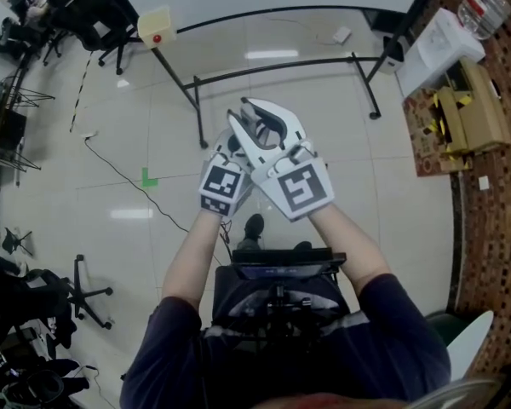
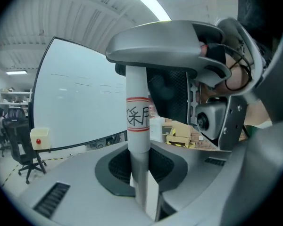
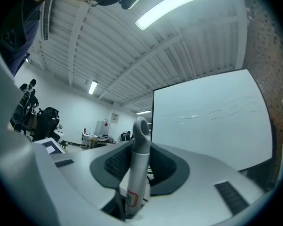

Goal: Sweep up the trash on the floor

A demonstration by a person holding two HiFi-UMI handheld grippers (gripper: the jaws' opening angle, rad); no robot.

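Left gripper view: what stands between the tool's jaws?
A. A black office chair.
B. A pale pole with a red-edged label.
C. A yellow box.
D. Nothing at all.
B: the pale pole with its red-edged label stands upright between the left tool's jaws, which are closed on it.

Black-framed whiteboard point(image 2: 80, 102) filling the left of the left gripper view, small yellow box with a red button point(image 1: 156, 25) at upper left of the head view, black office chairs point(image 1: 85, 11) beside it, thin black cable point(image 1: 119, 171) trailing left of centre, green tape mark point(image 1: 148, 177) close by, what look like cardboard boxes point(image 1: 468, 113) at the right edge.
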